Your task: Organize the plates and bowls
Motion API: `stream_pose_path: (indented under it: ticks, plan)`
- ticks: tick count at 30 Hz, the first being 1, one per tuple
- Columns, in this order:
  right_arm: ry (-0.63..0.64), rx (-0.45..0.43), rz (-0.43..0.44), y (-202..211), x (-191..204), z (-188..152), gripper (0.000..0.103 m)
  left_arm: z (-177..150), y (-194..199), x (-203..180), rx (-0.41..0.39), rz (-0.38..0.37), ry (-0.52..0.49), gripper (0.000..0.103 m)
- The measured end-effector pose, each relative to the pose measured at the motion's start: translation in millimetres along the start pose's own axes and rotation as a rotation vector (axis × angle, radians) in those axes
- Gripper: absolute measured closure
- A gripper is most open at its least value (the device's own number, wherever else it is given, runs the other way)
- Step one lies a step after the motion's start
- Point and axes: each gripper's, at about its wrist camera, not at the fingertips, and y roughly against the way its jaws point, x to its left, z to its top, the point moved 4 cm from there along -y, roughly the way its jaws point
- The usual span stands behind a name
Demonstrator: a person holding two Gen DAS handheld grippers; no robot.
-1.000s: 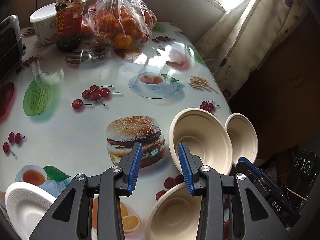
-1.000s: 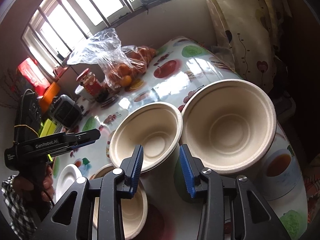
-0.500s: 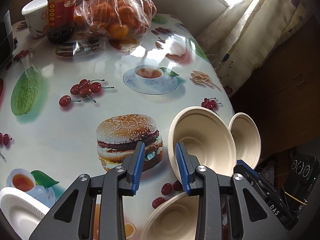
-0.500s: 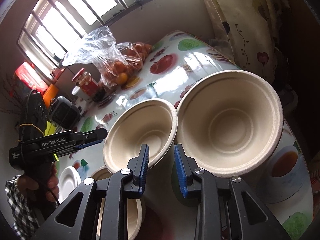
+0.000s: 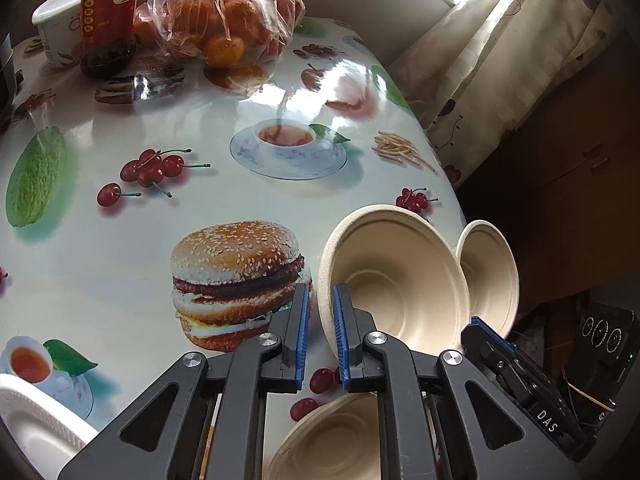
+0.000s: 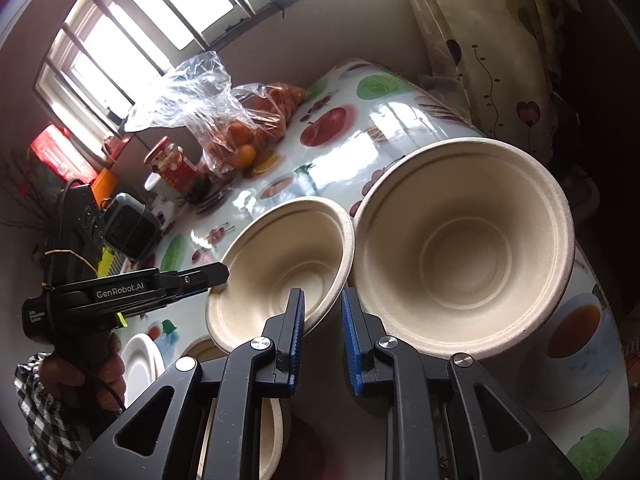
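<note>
Two beige pulp bowls lean side by side at the table's right edge, openings toward the cameras. My left gripper [image 5: 320, 300] has closed its jaws on the lower rim of the left bowl [image 5: 400, 280], one pad inside and one outside. In the right wrist view this bowl [image 6: 280, 264] hangs from the left gripper [image 6: 222, 274]. My right gripper [image 6: 322, 300] has closed on the rim of the right bowl [image 6: 464, 248]; its blue pad [image 5: 480, 326] sits at that bowl's [image 5: 488, 276] lower edge. A third bowl [image 5: 332, 440] lies on the table beneath, and a white plate [image 5: 36, 432] at the near left.
A bag of oranges [image 5: 224, 20], a red-labelled jar [image 5: 108, 20] and a white cup [image 5: 52, 28] stand at the table's far end. A curtain [image 5: 500, 60] hangs past the right edge. A hand in a checked sleeve [image 6: 80, 368] holds the left gripper.
Both grippers' jaws narrowed from wide apart to tight on the bowl rims. The left gripper eased forward and down, so the far-end items slid up in its view.
</note>
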Motion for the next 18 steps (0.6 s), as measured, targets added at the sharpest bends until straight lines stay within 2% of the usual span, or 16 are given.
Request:
stream_pose_path:
  ticks: [18]
  plan:
    - [-0.003,-0.005,0.002,-2.1,1.4,2.3,0.085,1.3,2.3,-3.2,-0.011,-0.007,-0.007,0.091]
